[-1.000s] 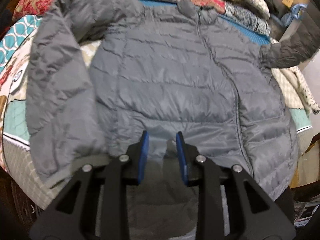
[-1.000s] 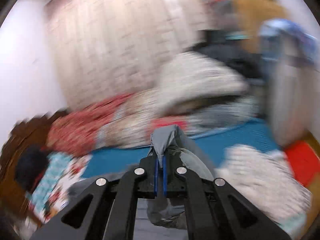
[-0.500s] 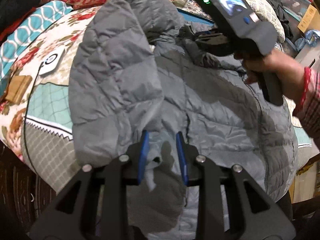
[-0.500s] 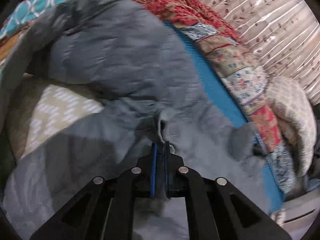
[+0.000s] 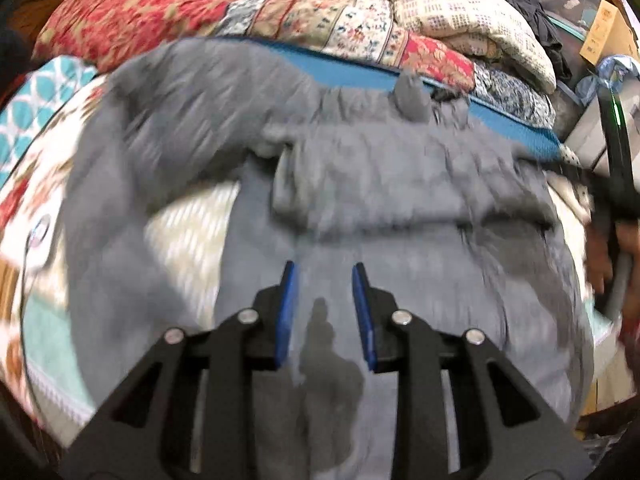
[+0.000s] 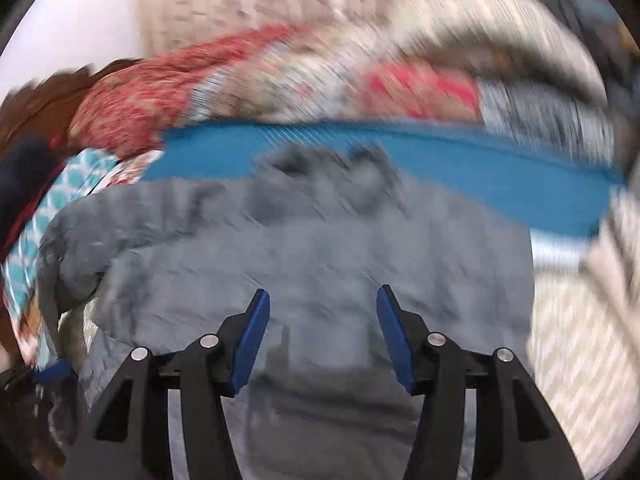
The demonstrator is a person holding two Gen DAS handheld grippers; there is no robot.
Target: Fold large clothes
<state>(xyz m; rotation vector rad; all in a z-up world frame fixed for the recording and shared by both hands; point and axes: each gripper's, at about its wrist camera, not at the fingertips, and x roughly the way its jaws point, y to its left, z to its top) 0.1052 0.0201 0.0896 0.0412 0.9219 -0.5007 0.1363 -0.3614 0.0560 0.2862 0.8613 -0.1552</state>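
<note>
Grey quilted puffer jacket (image 5: 400, 248) lies spread on the patterned bedspread (image 5: 36, 184), one sleeve folded across its chest, its far edge touching a blue mat (image 6: 460, 168) below stacked floral quilts (image 5: 248, 12). Bare bedspread shows left and right of it. Only the left wrist view shows cardboard boxes (image 5: 604, 28) far right. Left gripper (image 5: 323, 312) and right gripper (image 6: 322, 332) both hover over the jacket, jaws spread, grasping nothing.

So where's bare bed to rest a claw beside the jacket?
Bare patches: the pale quilt between the left sleeve and the body of the grey jacket, and the blue strip past the collar. Behind that, piled blankets crowd the back.
</note>
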